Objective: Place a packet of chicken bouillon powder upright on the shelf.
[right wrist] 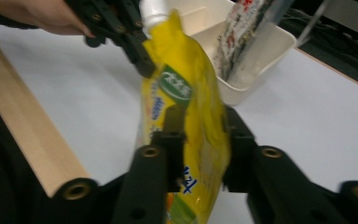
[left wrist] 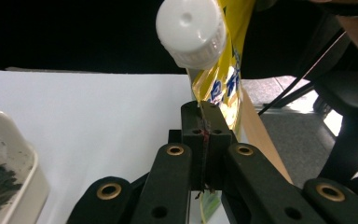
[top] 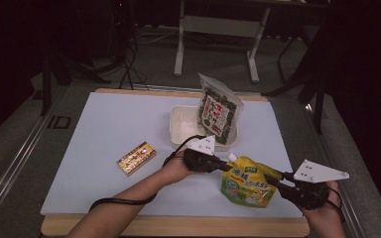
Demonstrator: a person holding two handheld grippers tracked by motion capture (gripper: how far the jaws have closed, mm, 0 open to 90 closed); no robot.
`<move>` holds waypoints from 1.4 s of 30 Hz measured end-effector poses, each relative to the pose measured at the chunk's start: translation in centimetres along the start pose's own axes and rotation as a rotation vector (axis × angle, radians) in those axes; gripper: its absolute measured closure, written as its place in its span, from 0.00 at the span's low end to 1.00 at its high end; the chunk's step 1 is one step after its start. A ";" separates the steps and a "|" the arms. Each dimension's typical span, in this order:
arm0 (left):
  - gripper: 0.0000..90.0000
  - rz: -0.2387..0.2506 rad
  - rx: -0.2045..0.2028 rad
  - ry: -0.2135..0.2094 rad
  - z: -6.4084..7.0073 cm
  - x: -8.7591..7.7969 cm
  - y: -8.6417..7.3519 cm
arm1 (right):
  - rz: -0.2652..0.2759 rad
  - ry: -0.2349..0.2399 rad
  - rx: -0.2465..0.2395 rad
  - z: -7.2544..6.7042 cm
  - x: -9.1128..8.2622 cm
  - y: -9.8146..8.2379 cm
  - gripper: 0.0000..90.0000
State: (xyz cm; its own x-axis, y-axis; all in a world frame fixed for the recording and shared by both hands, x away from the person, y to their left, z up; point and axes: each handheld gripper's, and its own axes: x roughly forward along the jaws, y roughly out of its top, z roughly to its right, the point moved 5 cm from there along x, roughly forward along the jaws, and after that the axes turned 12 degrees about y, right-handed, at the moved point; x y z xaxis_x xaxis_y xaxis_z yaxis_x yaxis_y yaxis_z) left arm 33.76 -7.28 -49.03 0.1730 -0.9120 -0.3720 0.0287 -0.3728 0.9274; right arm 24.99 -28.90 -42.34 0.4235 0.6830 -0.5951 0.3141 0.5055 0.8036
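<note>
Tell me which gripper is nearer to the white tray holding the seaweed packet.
Left. The left gripper, clamped on the yellow pouch near its cap, sits just in front of the white tray. The right gripper grips the pouch's far side, farther from it.

My high view looks forward and down from afar, while both gripper views sit close, facing the yellow pouch (top: pixel 247 184) they share at six o'clock.
</note>
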 end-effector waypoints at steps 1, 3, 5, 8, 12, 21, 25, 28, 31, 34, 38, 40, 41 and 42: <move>1.00 0.001 0.004 0.002 0.0 0.0 0.0 | -0.003 0.030 0.016 0.2 0.2 -0.3 0.70; 1.00 -0.001 0.001 0.003 0.0 -0.1 -0.1 | -0.003 0.030 0.016 0.2 0.2 -0.3 0.70; 1.00 0.006 -0.005 -0.010 -0.1 -0.2 -0.2 | -0.020 0.064 0.041 0.9 0.9 -1.2 0.62; 1.00 0.009 -0.014 -0.011 -0.2 -0.3 -0.3 | -0.032 0.087 0.072 1.7 1.5 -2.2 0.60; 1.00 0.017 -0.007 -0.016 -0.3 -0.4 -0.4 | -0.040 0.129 0.134 3.1 2.3 -3.9 0.61; 1.00 0.019 -0.003 -0.011 -0.2 -0.4 -0.4 | -0.112 0.241 0.167 3.7 4.4 -6.0 0.69; 1.00 0.012 -0.012 -0.004 -0.2 -0.3 -0.3 | -0.140 0.268 0.142 3.3 5.0 -6.0 0.77; 1.00 0.010 -0.016 0.001 -0.2 -0.3 -0.3 | -0.142 0.265 0.136 3.3 5.0 -6.0 0.78; 1.00 0.008 -0.021 0.004 -0.3 -0.4 -0.3 | -0.151 0.301 0.126 3.0 4.9 -5.9 0.86; 1.00 0.011 -0.025 0.011 -0.4 -0.5 -0.3 | -0.159 0.323 0.116 2.4 4.8 -5.7 0.90; 1.00 0.019 -0.032 0.033 -0.7 -0.8 -0.1 | -0.150 0.299 0.105 2.1 4.7 -5.3 0.91; 1.00 0.024 -0.042 0.044 -1.0 -1.2 0.1 | -0.128 0.285 0.114 2.0 4.6 -4.7 0.91; 1.00 0.024 -0.042 0.044 -1.0 -1.2 0.1 | -0.117 0.283 0.120 2.0 4.5 -4.5 0.91; 0.99 0.023 -0.043 0.050 -1.1 -1.4 0.1 | -0.112 0.280 0.119 2.0 4.4 -4.3 0.91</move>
State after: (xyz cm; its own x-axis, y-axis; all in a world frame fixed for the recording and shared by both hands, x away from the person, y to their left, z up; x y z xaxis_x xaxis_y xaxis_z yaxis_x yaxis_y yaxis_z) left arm 34.64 -5.88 -48.36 0.2233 -0.9102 -0.3487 0.0664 -0.3427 0.9371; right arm 27.17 -29.11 -48.40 0.1352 0.7535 -0.6433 0.4494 0.5320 0.7176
